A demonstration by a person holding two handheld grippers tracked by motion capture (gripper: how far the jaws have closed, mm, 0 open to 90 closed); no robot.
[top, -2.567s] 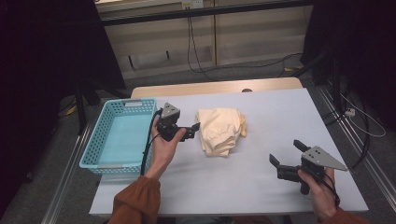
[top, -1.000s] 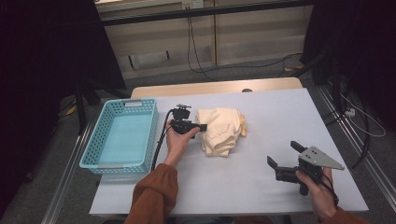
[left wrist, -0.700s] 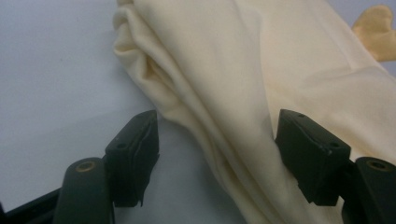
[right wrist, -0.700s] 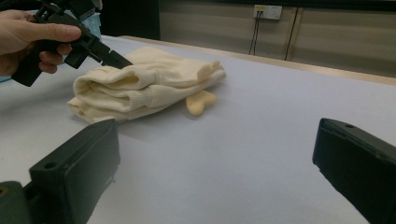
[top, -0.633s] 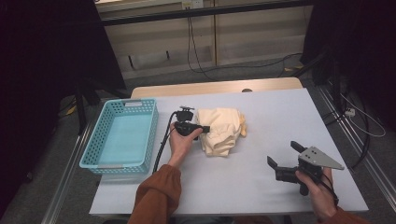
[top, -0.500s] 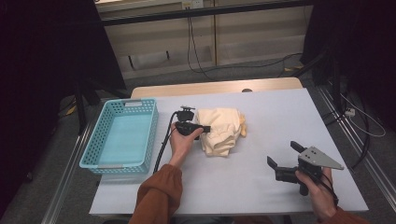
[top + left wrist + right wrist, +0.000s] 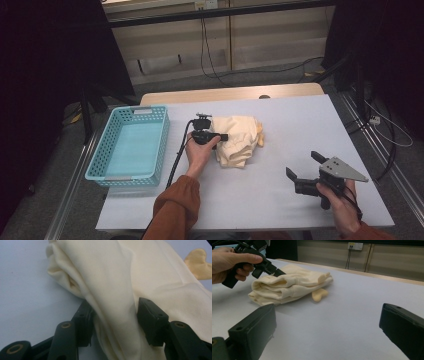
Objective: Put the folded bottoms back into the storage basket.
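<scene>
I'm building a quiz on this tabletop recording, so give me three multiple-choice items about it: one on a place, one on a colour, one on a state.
1. Where does the basket stand relative to the cream garment, seen from the high view?
A. To its left
B. To its right
C. On top of it

2. What colour is the basket?
A. Red
B. Turquoise
C. Black

3. How does the right gripper stand?
A. Shut on the garment
B. Holding the basket
C. Open, with nothing between its jaws

Answers:
1 A: the basket sits at the table's left edge, the garment near the middle.
2 B: its mesh walls are light turquoise.
3 C: the right gripper view shows bare tabletop between the wide-apart jaws.
</scene>
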